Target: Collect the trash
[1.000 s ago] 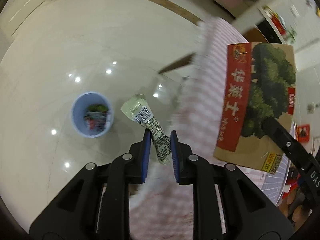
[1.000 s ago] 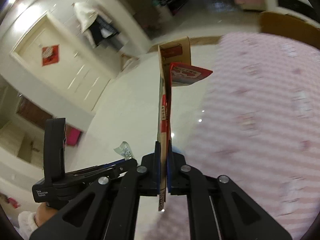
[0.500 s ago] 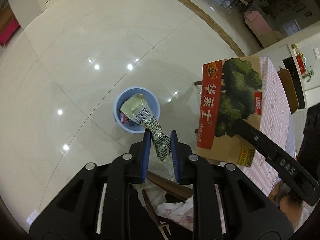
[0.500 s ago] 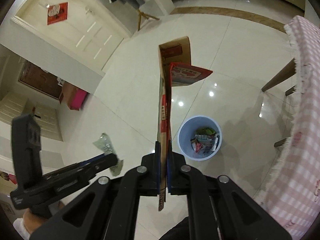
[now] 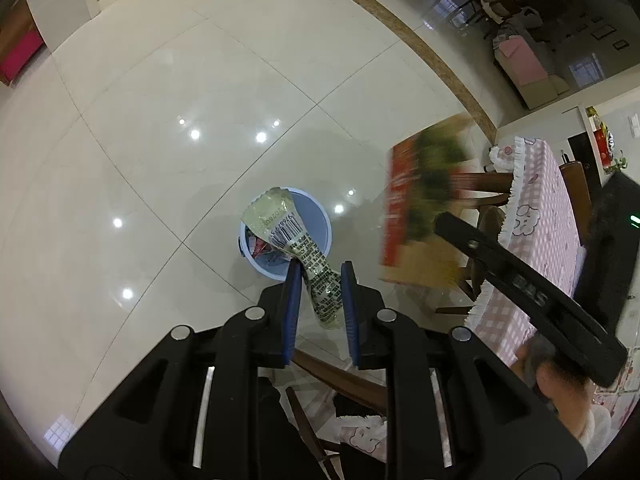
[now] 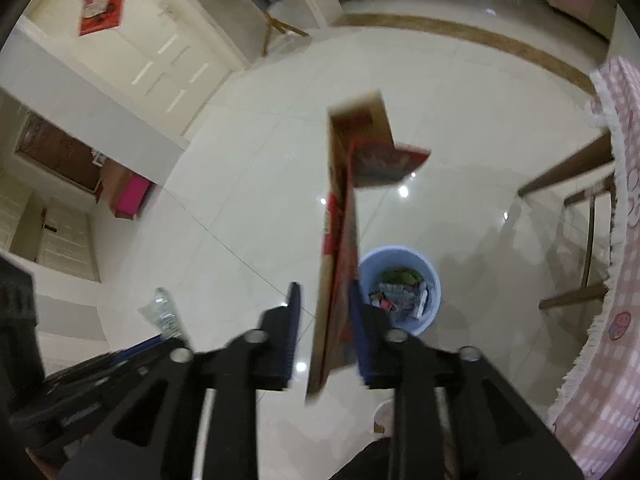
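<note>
My left gripper has its jaws parted, and a pale green snack wrapper hangs between them over a light blue trash bin on the floor. The bin holds several wrappers. My right gripper stands open with a flattened red and brown cardboard box loose between its fingers, blurred, just left of the bin. The box also shows blurred in the left wrist view, and the wrapper shows in the right wrist view.
A table with a pink checked cloth stands to the right, with wooden chair legs beside it. Glossy white floor tiles surround the bin. A white door and a pink box lie farther off.
Both grippers swung from the table out over the floor and the bin. Both have opened. The box is blurred and slipping between the right fingers.
</note>
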`<state>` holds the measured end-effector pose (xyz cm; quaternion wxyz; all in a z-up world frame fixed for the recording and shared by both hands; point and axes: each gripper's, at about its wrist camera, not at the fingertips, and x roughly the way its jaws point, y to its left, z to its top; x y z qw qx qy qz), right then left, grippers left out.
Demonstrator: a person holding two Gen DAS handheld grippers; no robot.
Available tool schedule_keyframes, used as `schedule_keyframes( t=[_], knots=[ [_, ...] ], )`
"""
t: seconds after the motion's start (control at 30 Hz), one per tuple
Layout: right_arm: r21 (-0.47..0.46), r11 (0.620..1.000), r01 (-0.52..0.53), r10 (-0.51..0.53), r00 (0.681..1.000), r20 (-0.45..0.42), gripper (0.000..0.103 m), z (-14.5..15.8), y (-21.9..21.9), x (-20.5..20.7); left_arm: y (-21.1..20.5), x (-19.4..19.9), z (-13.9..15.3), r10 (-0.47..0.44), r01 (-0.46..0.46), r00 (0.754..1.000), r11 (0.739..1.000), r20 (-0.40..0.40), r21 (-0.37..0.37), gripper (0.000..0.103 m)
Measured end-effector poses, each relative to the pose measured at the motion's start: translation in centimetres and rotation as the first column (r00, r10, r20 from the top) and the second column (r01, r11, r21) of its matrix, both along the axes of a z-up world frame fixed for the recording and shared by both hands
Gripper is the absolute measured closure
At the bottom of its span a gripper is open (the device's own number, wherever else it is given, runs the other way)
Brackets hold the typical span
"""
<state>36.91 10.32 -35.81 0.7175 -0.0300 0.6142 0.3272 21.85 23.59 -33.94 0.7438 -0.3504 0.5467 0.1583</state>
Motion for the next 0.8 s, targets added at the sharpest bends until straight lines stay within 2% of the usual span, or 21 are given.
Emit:
schedule_keyframes(
  t=[0.1, 0.4, 0.8],
  knots=[
    [0.025, 0.999, 0.038, -0.037, 0.997, -0.071, 0.077, -1.2, -0.4, 1.0, 0.1, 0.3, -0.2, -0.008, 0.008, 1.000, 1.000, -0.005, -0.004, 0.083],
    [0.002, 0.999, 0.042, -0.042, 0.998, -0.041, 0.077, 0.4, -2.0, 0.1, -0.7, 1.4, -0.6, -0.040, 0.040, 0.999, 0.999, -0.011, -0.018, 0.083],
    [0.006, 0.996, 0.091, -0.091, 0.996, 0.010, 0.074, 3.4, -5.5, -0.4, -2.7, 4.1, 0.6, -0.125, 0.125, 0.992, 0.992, 0.001, -0.007, 0.083]
  ],
)
